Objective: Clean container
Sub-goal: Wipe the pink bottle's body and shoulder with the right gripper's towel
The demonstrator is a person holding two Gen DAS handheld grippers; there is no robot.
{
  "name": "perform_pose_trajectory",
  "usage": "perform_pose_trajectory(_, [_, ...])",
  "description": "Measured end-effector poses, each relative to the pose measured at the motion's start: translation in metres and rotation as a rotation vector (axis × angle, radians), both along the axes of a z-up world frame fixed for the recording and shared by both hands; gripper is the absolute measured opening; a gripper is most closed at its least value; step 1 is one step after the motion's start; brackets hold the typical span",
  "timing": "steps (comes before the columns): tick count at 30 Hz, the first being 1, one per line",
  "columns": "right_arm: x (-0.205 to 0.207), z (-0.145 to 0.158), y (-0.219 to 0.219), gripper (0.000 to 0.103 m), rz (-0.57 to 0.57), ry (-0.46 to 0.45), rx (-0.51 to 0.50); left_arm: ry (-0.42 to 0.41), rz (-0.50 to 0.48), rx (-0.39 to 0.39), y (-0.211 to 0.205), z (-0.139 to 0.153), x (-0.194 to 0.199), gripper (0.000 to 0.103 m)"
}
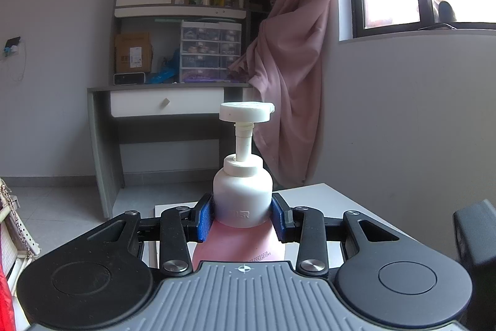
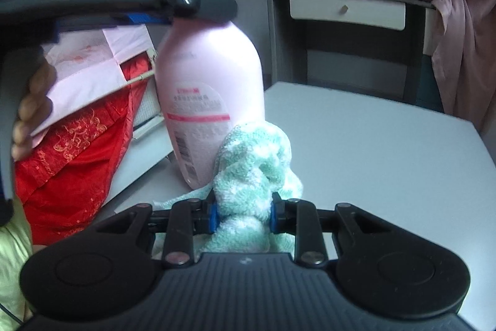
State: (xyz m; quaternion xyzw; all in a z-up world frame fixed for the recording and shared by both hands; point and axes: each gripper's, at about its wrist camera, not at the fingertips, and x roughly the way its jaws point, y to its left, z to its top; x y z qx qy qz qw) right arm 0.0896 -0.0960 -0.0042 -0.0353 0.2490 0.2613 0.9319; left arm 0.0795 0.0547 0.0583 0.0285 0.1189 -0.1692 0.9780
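Wiping well means left claw [image 1: 245, 214] stays clenched on pink pump bottle's [image 2: 210, 89] white shoulder, holding it upright near table's [image 2: 372, 145] left edge, while right claw [image 2: 243, 216], clenched on green towel [image 2: 257, 163], rubs lower wall.

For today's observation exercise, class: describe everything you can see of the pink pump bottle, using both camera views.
The pink pump bottle stands upright on the white table. It looks like smooth plastic: a pink body, a white shoulder and collar, and a white pump head raised on its stem. A printed label with a barcode faces the right camera. The left gripper is shut on it just below the shoulder, blue pads on either side. A mint-and-white towel, clamped in the right gripper, appears to press against its lower side.
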Motion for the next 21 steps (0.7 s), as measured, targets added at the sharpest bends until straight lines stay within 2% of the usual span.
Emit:
perform_pose_trajectory(10, [-0.032,0.046,0.012,0.028,-0.001,-0.182,0.029,0.002,-0.001,-0.003,0.000,0.001,-0.002,0.039])
perform_pose_trajectory(13, [-0.031,0.043,0.018,0.027,0.003,-0.178,0.007,0.002,-0.001,-0.003,0.001,0.001,-0.002,0.039])
perform_pose_trajectory(21, [-0.021,0.018,0.026,0.028,0.003,-0.090,-0.050,0.002,-0.001,-0.004,0.000,0.000,-0.003,0.039])
